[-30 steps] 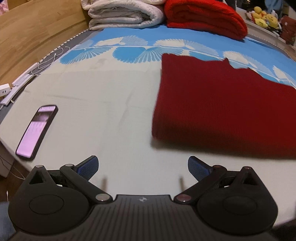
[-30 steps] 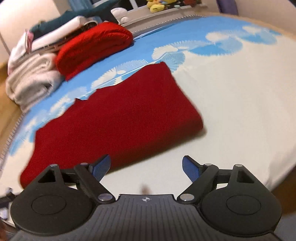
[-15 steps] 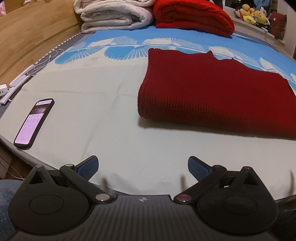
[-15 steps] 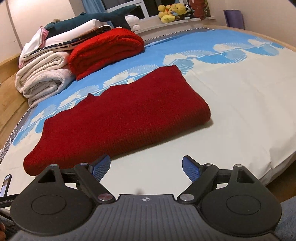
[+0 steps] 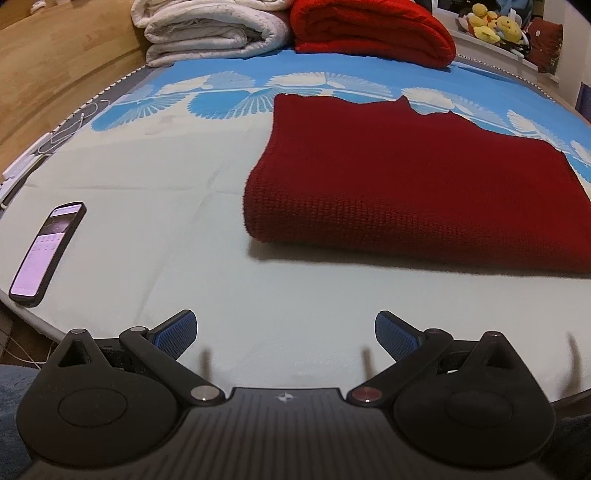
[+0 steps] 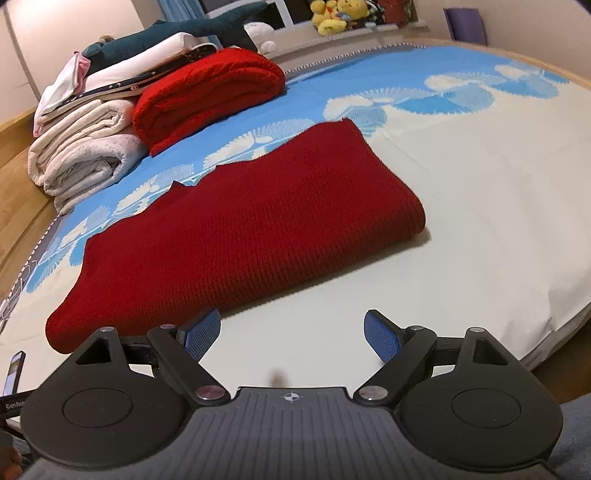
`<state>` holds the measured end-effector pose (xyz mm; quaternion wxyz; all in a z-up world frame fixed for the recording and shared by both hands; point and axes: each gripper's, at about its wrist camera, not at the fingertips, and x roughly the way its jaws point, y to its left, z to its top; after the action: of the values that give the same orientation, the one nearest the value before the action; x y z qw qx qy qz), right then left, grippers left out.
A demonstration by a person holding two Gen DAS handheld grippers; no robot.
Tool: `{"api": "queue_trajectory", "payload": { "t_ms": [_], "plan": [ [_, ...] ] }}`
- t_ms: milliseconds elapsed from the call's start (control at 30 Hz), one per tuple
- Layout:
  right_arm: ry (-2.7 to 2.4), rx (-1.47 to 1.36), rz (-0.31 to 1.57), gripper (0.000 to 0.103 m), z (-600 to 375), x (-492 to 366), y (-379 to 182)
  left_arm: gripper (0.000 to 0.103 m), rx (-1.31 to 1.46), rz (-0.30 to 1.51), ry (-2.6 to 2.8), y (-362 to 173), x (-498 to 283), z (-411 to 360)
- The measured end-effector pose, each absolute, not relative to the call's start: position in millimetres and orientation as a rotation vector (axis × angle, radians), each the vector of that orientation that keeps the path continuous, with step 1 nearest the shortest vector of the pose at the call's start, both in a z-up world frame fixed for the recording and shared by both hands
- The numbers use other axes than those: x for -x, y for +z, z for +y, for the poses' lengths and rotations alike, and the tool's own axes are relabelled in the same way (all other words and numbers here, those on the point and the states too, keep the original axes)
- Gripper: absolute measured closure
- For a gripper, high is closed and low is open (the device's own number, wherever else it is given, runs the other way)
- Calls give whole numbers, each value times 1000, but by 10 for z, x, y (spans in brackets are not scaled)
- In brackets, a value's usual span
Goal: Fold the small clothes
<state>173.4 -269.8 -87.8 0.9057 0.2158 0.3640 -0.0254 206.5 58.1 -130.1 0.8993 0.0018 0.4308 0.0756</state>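
Observation:
A dark red knit garment (image 5: 417, 184) lies folded flat on the bed, its folded edge toward me; it also shows in the right wrist view (image 6: 243, 229). My left gripper (image 5: 284, 332) is open and empty, low over the sheet near the bed's front edge, short of the garment's near left corner. My right gripper (image 6: 291, 334) is open and empty, just in front of the garment's near edge, its left finger (image 6: 201, 334) close to the cloth.
A lit phone (image 5: 46, 251) lies on the sheet at the left front. Folded white blankets (image 5: 214, 29) and a bright red folded blanket (image 5: 373, 29) are stacked at the back of the bed (image 5: 155, 206). Plush toys (image 6: 332, 14) sit on the sill.
Both grippers have pulled back toward the bed's front edge, then eased closer to the garment. The garment lies still and both stay open.

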Motion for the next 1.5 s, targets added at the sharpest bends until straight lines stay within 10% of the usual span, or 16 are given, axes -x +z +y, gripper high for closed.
{"api": "queue_trajectory", "payload": {
  "t_ms": [1000,1167,1500],
  "plan": [
    [-276,-1221,522,6,-3504,-2652,-1616,0,186,964,257,-1221,-3228,1280],
    [-304,-1292,535,71,-3591,-2683,-1751,0,227,950,278,-1195,-3194,1412],
    [-411,-838,612,83,-3187,-2962,-1155,0,286,976,321,-1199,-3188,1558]
  ]
}}
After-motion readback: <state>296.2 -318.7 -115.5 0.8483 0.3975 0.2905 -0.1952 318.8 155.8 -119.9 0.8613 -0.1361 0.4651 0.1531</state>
